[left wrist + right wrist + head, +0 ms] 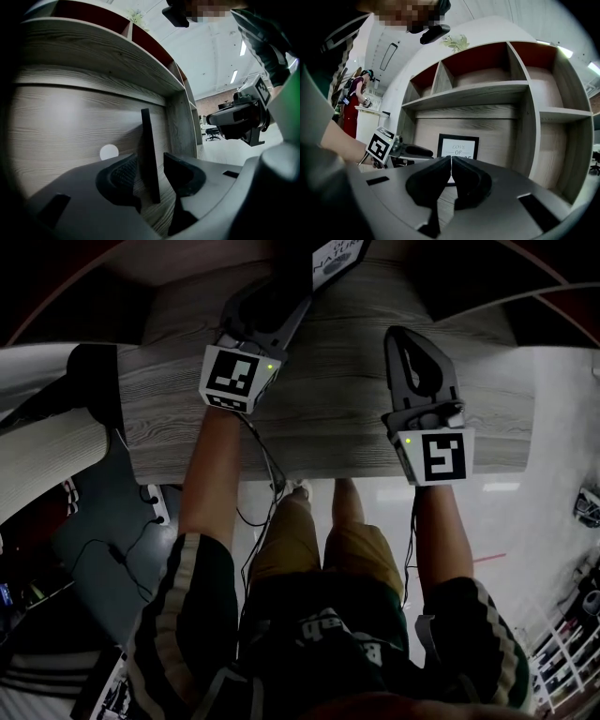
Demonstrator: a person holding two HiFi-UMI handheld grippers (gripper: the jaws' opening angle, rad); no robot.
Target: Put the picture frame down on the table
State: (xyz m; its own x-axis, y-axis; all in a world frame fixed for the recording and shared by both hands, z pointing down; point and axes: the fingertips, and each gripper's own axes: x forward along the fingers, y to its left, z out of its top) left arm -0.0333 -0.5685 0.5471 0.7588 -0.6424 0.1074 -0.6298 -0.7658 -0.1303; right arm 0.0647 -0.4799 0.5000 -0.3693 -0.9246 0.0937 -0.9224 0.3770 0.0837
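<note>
- On the wood table (328, 418), right at the back by the shelf (487, 93), the picture frame (458, 146) stands up on its bottom edge (it may lean back on the shelf a little, but I can't be sure).
- My left tongs (151, 164) are wide. The thin side edge of the frame is between the two jaws. I see a gap next to it on one side, so I think they are not pinching it.
- My right tongs (451, 171) are closed tight with nothing in them. They point at the frame from a little way off and do not touch it.
- I think the putting-down part is done. The step now is letting go and backing off.
- Next I need to pull the left tongs straight back toward me with the jaws wide, so no jaw bumps the frame. A bump from the side could tip it over, since it stands on a thin edge.
- Both my arms reach out in front of me over the table. The left arm reaches farther in, up to the frame. The right arm is beside it, well apart, and not so far in.
- Both tongs point about flat toward the shelf, not down at the table.
</note>
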